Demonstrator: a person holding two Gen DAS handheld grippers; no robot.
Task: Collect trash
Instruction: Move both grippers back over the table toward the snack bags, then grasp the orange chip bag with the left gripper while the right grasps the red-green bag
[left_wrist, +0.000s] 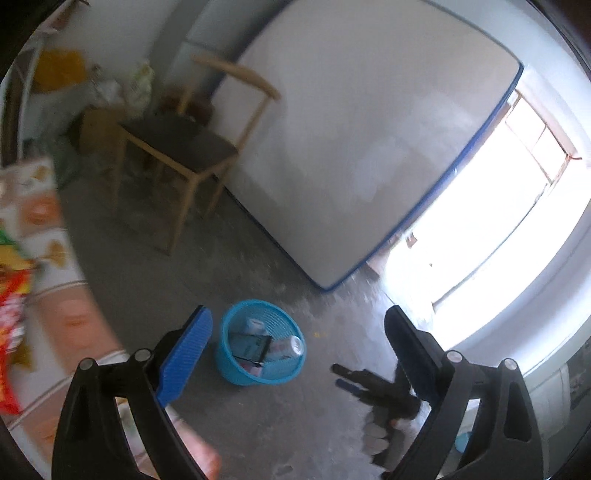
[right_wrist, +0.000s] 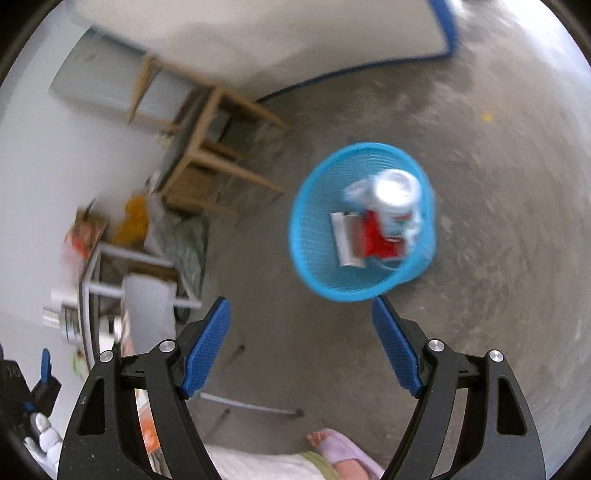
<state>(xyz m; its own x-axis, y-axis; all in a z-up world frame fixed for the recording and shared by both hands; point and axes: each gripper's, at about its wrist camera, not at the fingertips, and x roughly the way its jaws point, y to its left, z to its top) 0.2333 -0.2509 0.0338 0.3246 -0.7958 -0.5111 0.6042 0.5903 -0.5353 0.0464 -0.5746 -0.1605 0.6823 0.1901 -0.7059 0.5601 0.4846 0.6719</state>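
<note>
Blue-padded jaws of the right gripper (right_wrist: 301, 347) stand wide apart with nothing between them, poised above bare concrete floor (right_wrist: 498, 221) just short of a blue mesh wastebasket (right_wrist: 314, 236). Beneath the gripper, nearer than the basket, a person's foot in a lilac slipper (right_wrist: 343, 454) edges into view. Inside the basket lie a drinks can (right_wrist: 397, 190), a red-and-white wrapper (right_wrist: 380, 236) and a flat white packet (right_wrist: 341, 236), so part of the collecting looks done. Beyond the basket stands a wooden chair (right_wrist: 207, 147); behind that, a white mattress with blue piping (right_wrist: 295, 44) leans against the wall.

On the other side, the left gripper (left_wrist: 297, 350) is likewise spread and empty, the basket showing between its fingers. To the basket's left, at the near edge of the left wrist view, red and yellow snack wrappers (left_wrist: 11, 306) lie on a patterned tablecloth (left_wrist: 70, 325).

With both claws empty over the basket, the moment reads as the gap between a drop and the next fetch. The next move probably calls for swinging a gripper to those wrappers, closing on one, then carrying it over the basket's rim before letting go; thin foil may slip or crumple in wide jaws.
</note>
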